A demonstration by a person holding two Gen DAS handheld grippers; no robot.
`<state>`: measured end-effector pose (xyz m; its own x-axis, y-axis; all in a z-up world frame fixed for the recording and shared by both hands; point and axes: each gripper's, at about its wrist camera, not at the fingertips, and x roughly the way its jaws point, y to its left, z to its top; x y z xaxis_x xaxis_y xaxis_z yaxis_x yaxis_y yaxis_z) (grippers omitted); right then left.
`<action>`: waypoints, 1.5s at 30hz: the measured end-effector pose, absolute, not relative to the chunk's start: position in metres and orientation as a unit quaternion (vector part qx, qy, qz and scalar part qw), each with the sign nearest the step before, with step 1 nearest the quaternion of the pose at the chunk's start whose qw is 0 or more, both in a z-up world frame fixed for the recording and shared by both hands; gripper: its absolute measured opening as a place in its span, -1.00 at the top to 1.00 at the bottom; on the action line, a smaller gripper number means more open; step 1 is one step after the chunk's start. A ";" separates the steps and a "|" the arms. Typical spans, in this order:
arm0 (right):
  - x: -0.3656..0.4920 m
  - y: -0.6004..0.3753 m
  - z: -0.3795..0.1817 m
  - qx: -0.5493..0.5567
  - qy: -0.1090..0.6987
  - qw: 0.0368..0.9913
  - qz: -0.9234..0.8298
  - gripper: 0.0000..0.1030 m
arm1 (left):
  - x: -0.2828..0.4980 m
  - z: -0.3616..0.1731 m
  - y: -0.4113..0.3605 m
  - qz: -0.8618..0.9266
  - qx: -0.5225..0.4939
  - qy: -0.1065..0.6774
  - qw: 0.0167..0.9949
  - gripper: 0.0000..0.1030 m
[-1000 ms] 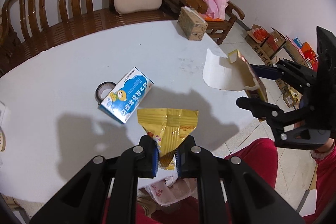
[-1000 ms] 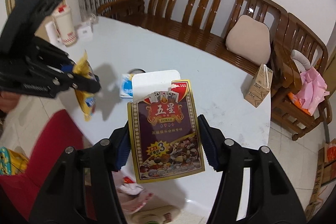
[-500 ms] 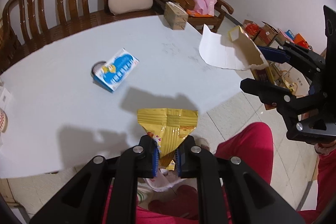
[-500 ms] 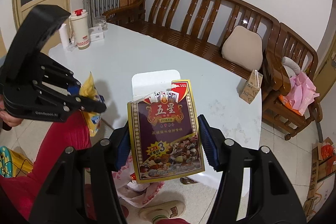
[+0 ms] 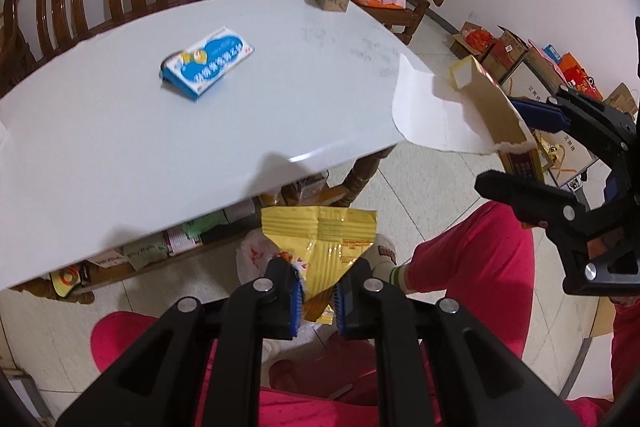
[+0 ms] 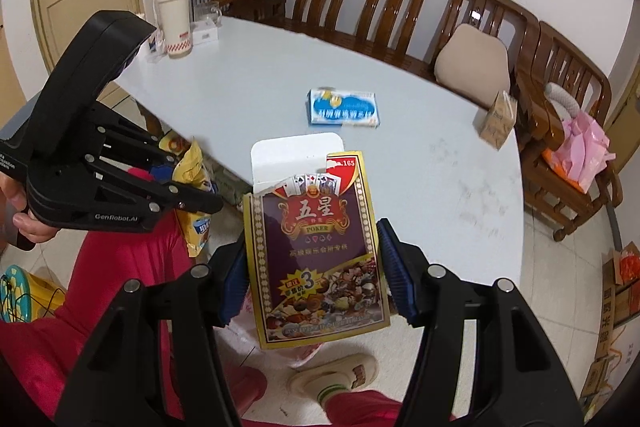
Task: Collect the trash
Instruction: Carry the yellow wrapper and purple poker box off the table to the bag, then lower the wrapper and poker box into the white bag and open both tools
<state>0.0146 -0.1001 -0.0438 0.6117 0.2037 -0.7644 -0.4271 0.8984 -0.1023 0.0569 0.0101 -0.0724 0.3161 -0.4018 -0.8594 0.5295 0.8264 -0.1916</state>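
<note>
I have the left hand-held gripper [image 5: 316,297] clamped on a crinkled yellow foil snack wrapper [image 5: 320,239]. The right hand-held gripper [image 6: 312,279] is clamped on a flat purple-and-gold cardboard playing-card box [image 6: 316,247], long axis along the fingers. Both are off the white counter [image 5: 120,131]. A translucent plastic bag [image 5: 250,257] on the floor lies directly below the wrapper; I judge the left nearer.

Below my fingers [image 5: 289,291] at lower centre, open floor [image 5: 416,203] lies between the table [image 5: 120,155] edge and my red-trousered knee [image 5: 472,267]. On the table, the blue box [image 5: 208,63] blocks the upper middle.
</note>
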 end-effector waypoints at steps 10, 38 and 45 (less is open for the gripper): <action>-0.003 -0.095 -0.093 -0.139 0.433 0.874 0.168 -0.12 | 0.043 -0.119 0.008 -0.285 0.066 0.534 0.793 0.76; 0.042 -0.104 -0.255 -0.081 0.553 0.817 0.144 -0.12 | 0.076 -0.272 -0.015 -0.263 0.074 0.639 0.719 0.76; 0.060 -0.113 -0.299 -0.056 0.593 0.793 0.130 -0.12 | 0.098 -0.321 -0.022 -0.253 0.071 0.679 0.685 0.76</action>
<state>0.0604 -0.1133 -0.2991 0.2629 0.1399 -0.9546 -0.2731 0.9597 0.0655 0.0979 -0.0221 -0.3206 -0.0510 -0.2504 -0.9668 0.4436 0.8617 -0.2466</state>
